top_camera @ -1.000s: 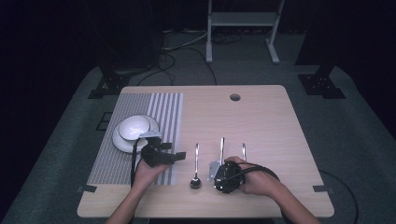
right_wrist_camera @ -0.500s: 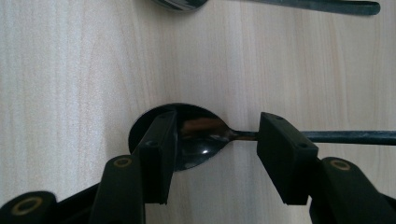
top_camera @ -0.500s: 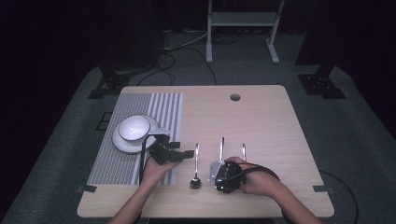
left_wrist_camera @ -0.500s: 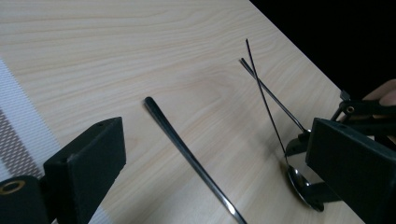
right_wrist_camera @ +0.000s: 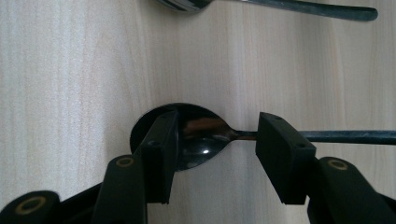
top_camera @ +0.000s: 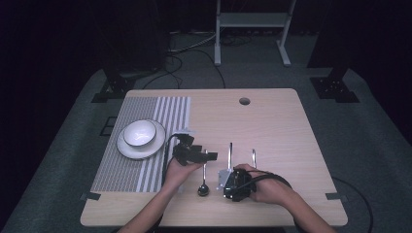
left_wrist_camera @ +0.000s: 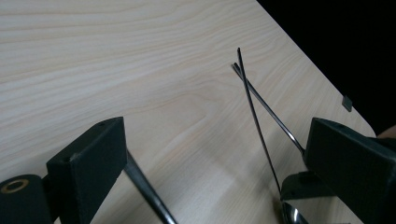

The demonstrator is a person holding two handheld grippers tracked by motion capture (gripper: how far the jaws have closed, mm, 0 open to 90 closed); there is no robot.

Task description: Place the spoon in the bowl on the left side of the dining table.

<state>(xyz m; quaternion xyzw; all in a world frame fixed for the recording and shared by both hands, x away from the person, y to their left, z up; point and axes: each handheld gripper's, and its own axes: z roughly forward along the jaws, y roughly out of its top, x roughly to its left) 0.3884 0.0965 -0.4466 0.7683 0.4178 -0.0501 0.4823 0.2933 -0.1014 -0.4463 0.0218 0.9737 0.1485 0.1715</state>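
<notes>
Three metal utensils lie side by side near the table's front edge. My right gripper [top_camera: 227, 183] points left over the middle spoon [top_camera: 230, 154]. In the right gripper view the spoon's bowl [right_wrist_camera: 203, 140] lies between the jaws of my right gripper [right_wrist_camera: 217, 120]. The jaws have just been closing; a gap still shows beside each pad and the handle runs on under the right jaw. My left gripper [top_camera: 206, 155] hovers over the left spoon [top_camera: 204, 187], open wide. In the left gripper view its jaws [left_wrist_camera: 217, 130] frame two thin handles [left_wrist_camera: 254, 112].
A white bowl [top_camera: 139, 132] sits on a white plate [top_camera: 127, 149] on the striped mat [top_camera: 167, 109] at the left. A third utensil [top_camera: 253, 158] lies right of the middle spoon. The table [top_camera: 272, 126] has a round hole [top_camera: 244, 101] near its far edge.
My left gripper has moved right, off the striped mat and over the left spoon's handle. The right hand has stayed put over the middle spoon.
</notes>
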